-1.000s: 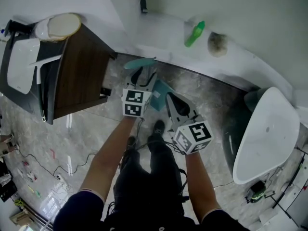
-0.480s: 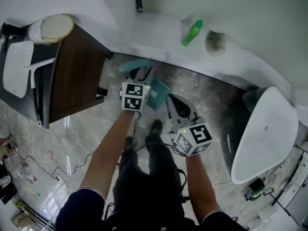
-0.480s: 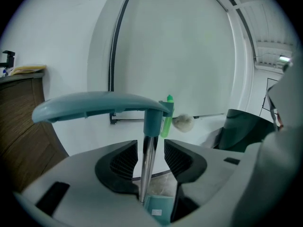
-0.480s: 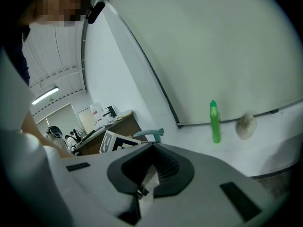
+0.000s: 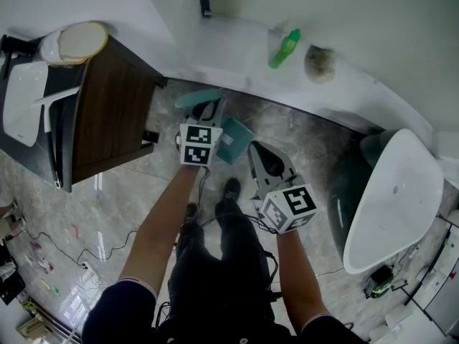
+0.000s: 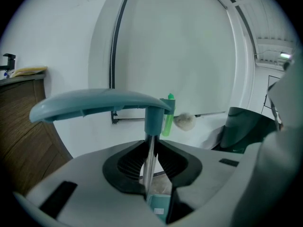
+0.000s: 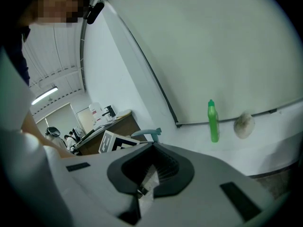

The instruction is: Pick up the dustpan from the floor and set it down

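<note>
The dustpan stands on the floor by the white ledge: a teal pan, a thin metal pole and a teal handle on top. My left gripper reaches under the handle. Its jaws have just been closing, and the left gripper now has both black pads against the pole. A corner of the pan shows below the jaws. My right gripper hovers to the right of the pan, apart from it. In its own view the right gripper is shut with nothing in it.
A dark wooden cabinet stands at the left, close to the handle. A green bottle and a pale scrubber sit on the white ledge. A white tub fills the right. Cables trail over the marble floor.
The left gripper has edged in under the teal handle and its jaws have closed onto the metal pole. The right gripper has stayed where it was.
</note>
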{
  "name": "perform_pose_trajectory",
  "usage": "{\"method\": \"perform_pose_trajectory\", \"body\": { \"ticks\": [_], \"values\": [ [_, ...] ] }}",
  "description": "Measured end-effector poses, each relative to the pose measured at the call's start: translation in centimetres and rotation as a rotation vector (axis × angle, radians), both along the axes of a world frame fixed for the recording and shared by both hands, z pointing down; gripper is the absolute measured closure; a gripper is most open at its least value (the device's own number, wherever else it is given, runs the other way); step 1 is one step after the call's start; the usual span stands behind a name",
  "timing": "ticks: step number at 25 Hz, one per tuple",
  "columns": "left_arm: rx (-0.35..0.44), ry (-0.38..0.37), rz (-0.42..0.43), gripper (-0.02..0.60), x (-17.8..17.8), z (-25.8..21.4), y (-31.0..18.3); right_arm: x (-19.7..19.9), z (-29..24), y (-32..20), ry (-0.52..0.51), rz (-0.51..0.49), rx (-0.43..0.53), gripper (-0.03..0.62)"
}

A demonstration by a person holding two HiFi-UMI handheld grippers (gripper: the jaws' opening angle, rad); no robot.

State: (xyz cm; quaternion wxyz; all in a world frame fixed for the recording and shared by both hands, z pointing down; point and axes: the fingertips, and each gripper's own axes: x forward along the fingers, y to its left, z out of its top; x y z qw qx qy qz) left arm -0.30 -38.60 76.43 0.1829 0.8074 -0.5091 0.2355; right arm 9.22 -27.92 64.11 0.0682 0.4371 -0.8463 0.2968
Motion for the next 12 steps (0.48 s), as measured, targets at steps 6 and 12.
{"method": "perform_pose_trajectory", "body": {
  "ticks": [6,12],
  "values": [
    [0.005,0.015,0.005,0.482,-0.4,-0.5,1.1,0.0,-0.6,0.3,0.003,0.001,0.010,0.588],
    [0.035,0.019,0.024,0.482,-0.5,-2.4,3.2,-0.2,-2.0,1.3,0.005,0.005,0.027,0.588]
  ]
}}
